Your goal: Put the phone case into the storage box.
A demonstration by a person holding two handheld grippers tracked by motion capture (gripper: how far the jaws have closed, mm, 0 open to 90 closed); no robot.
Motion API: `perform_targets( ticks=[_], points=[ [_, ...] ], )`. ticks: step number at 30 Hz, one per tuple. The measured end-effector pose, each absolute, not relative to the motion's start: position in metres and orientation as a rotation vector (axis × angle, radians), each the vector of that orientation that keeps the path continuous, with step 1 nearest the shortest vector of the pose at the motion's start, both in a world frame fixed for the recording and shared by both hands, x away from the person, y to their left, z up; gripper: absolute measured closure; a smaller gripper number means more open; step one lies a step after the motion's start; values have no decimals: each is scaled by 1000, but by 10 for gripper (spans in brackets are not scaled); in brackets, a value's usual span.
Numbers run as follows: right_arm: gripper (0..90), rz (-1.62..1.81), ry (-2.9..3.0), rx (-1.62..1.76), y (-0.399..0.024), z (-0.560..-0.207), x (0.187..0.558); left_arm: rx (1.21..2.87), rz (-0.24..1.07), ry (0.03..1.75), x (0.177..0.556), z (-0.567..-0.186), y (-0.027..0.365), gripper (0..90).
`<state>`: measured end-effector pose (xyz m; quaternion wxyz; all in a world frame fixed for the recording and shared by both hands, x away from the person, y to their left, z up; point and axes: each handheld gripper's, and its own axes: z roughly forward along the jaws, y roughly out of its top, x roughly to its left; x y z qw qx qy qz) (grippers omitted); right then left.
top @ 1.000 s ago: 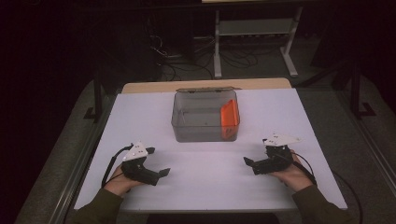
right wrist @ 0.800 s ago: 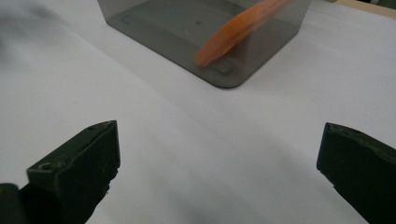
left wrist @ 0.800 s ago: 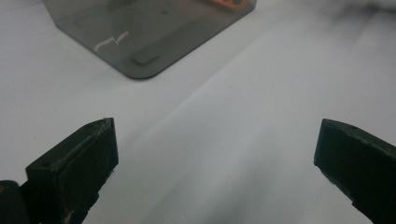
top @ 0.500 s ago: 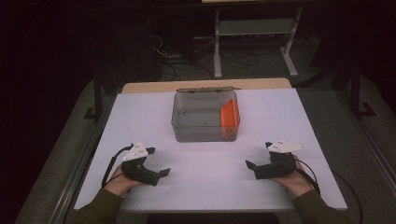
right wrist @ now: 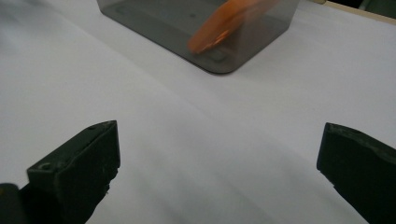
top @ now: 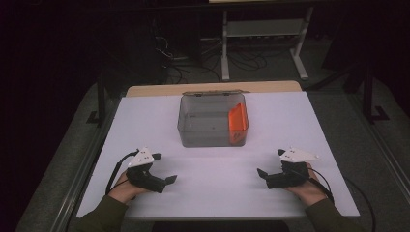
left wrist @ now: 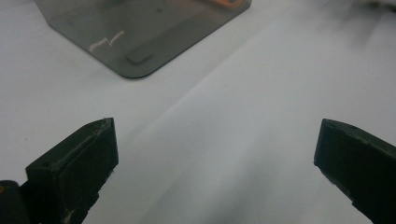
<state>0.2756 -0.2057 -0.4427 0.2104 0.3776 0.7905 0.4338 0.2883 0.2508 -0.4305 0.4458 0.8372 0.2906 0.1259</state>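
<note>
So there's a smoky see-through plastic bin (top: 212, 121) sitting mid-table toward the far edge, with a flat orange piece (top: 238, 118) leaning tilted against its right wall inside. Both grippers sit well apart from it on the near side — the left gripper (top: 167, 180) down at the near left, the right gripper (top: 262, 174) at the near right, tips turned inward toward each other. Each is held in a hand, forearms in dark green sleeves (top: 104, 216) coming in from the bottom.

In the left gripper view the jaws stand wide apart with nothing between them but bare table, and the bin's corner shows up top. Same in the right gripper view: jaws spread wide, empty, with the orange piece visible through the bin's wall.

The table (top: 217, 193) is plain white, with a strip of wood at the far edge. The room behind is dark — a white metal stand (top: 261, 29) and tangled cables (top: 183, 53) on the floor.

Compared to a second ago, the right gripper has slid a bit nearer the person; the left hasn't budged.
</note>
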Motion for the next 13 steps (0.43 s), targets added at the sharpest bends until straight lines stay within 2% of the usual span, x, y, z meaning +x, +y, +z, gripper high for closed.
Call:
perform_targets(
  ticks=[13],
  points=[
    [0, 1204, 2199, 1037, -207, -443, 275, 2079, 312, 720, 289, -431, 250, 0]
  ],
)
